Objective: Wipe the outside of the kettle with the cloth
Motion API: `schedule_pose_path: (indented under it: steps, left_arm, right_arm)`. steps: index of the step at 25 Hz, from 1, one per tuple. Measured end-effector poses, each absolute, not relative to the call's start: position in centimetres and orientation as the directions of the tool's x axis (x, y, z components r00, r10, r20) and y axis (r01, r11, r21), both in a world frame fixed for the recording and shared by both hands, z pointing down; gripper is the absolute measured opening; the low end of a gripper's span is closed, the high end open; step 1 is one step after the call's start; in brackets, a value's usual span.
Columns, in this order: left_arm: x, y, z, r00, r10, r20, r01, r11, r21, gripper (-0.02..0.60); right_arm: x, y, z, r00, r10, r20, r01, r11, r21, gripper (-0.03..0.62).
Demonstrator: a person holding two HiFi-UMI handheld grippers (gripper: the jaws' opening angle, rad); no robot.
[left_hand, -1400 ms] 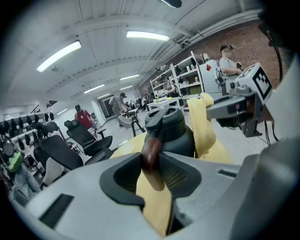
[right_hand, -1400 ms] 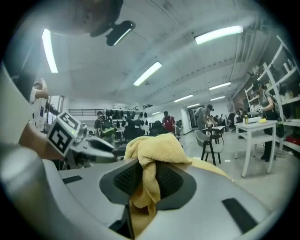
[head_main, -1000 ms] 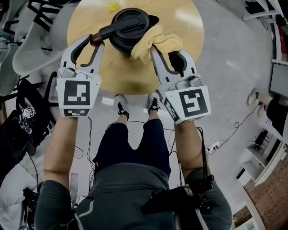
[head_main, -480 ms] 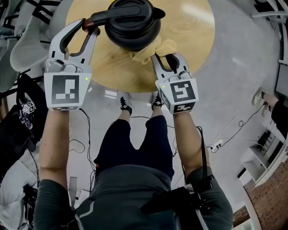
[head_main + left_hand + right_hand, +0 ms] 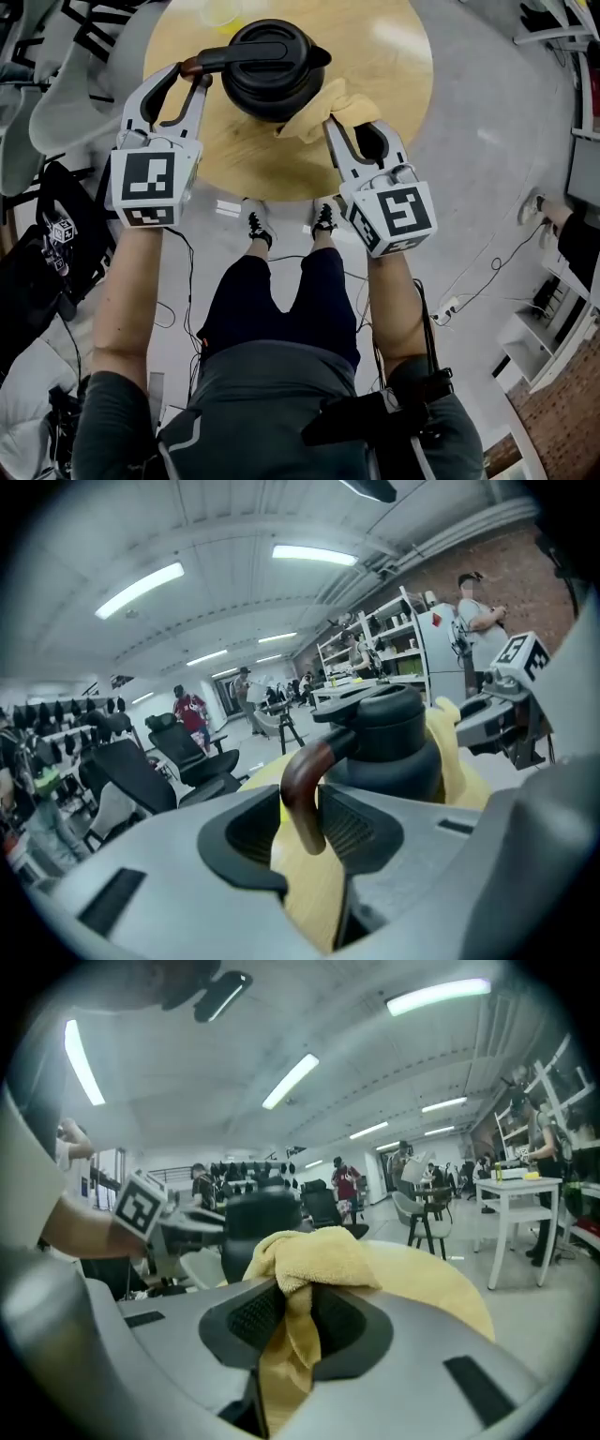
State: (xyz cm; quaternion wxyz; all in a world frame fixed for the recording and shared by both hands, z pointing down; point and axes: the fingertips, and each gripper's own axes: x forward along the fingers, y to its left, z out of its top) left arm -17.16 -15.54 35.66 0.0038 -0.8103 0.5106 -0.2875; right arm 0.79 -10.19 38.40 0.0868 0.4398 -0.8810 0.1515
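Lowered, the right gripper (image 5: 349, 131) pinches the cloth (image 5: 317, 105) tight against the kettle (image 5: 272, 75) just ahead-left of it, while the left gripper (image 5: 185, 81) clamps the handle (image 5: 230, 58).

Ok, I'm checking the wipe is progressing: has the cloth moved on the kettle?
Yes: the cloth in the right tongs has slid from beside the kettle's spout back towards the table's near edge.

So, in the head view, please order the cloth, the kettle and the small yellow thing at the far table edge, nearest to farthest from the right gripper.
1. The cloth: pinched in the right gripper.
2. The kettle: just beyond, to the left, against the cloth.
3. The small yellow thing: far table edge, beyond the kettle.
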Motion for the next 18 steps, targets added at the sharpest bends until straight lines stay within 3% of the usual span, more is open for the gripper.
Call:
schedule_pose_path:
  steps: [5,18]
  left_arm:
    - [-16.8,-16.6,35.5,0.300,-0.831,0.468,-0.834,-0.467,-0.294,0.123]
    - [-17.1,-18.9,35.4,0.497,-0.780,0.381,-0.729,-0.613,-0.304,0.121]
  right_arm:
    - [1.4,-12.0,30.9,-0.632,-0.757,0.166,-0.775,0.617,-0.139,0.101]
    - [-0.4,-12.9,38.1,-0.700,-0.663,0.267,-0.710,0.686,-0.158,0.098]
